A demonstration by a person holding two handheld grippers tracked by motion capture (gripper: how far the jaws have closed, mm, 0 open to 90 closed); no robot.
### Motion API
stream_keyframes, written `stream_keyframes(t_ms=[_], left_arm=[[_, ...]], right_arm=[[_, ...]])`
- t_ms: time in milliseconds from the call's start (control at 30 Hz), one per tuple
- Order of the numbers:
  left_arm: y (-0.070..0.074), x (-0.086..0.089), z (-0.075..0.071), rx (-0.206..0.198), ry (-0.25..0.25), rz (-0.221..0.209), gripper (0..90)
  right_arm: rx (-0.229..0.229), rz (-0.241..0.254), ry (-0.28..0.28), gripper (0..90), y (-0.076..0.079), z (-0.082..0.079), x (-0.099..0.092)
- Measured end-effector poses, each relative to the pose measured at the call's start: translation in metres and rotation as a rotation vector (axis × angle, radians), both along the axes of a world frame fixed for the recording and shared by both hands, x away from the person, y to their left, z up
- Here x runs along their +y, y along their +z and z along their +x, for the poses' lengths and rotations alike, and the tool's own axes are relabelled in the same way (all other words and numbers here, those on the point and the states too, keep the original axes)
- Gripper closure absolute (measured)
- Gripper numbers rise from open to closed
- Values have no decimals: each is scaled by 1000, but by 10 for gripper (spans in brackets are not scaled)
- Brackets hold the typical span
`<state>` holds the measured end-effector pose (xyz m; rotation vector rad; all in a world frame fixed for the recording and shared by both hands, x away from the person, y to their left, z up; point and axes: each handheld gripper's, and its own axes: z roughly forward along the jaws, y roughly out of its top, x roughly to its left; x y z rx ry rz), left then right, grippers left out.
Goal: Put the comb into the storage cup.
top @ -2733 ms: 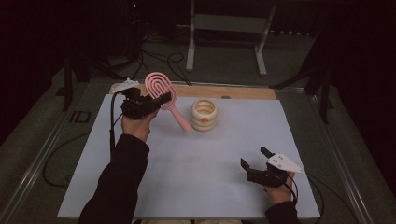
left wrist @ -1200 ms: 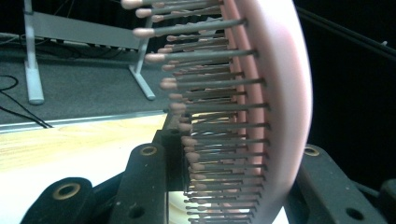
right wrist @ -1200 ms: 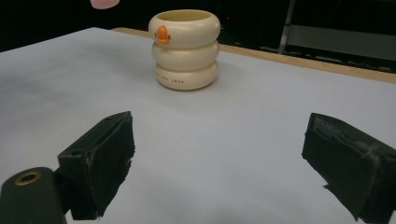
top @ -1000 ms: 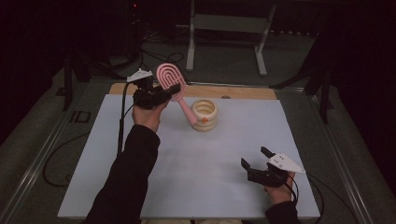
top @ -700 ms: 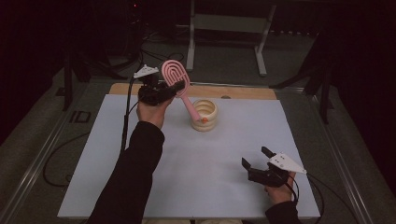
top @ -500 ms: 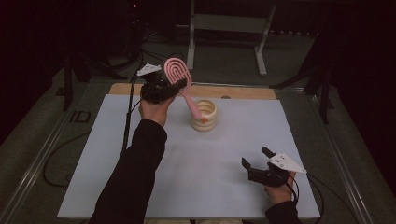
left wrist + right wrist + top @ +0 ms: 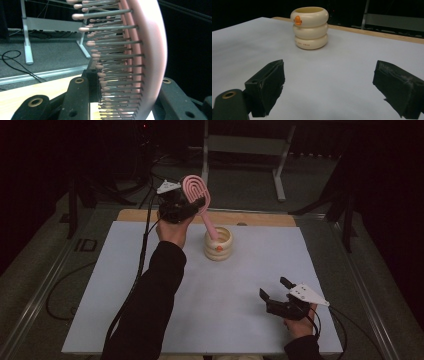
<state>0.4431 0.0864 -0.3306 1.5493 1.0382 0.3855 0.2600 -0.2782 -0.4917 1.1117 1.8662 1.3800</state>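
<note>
A pink hairbrush [image 7: 194, 190] is held up at the back of the table, head high and handle slanting down to the right. My left gripper [image 7: 181, 208] is shut on it just below the head. The handle's end lies over the mouth of a cream ringed cup [image 7: 218, 245] with an orange dot; I cannot tell whether it is inside. Between my left gripper's [image 7: 125, 100] jaws stand the hairbrush's bristles [image 7: 115, 62]. My right gripper [image 7: 274, 288] rests open near the front right, pointing at the cup [image 7: 310, 27]. Nothing is between my right gripper's [image 7: 329, 87] jaws.
A white sheet [image 7: 125, 285] covers the table, with a wooden strip [image 7: 260, 219] along the back edge. A metal stand [image 7: 245, 145] is on the floor behind. Cables [image 7: 55, 290] lie on the floor at the left.
My left gripper has lifted the hairbrush and carried it right, from left of the cup to above it, tipping the head upward. The right gripper has stayed put.
</note>
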Motion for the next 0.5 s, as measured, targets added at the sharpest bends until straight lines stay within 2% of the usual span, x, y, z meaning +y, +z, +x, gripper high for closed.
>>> stream_keyframes(t_ms=[233, 500], left_arm=[[-4, -7, 6, -1, 20, 4, 641], [-17, -17, 14, 17, 45, 25, 641]], right_arm=[[-3, 7, -1, 103, 0, 0, 0], [5, 13, -14, 101, 1, 0, -3]])
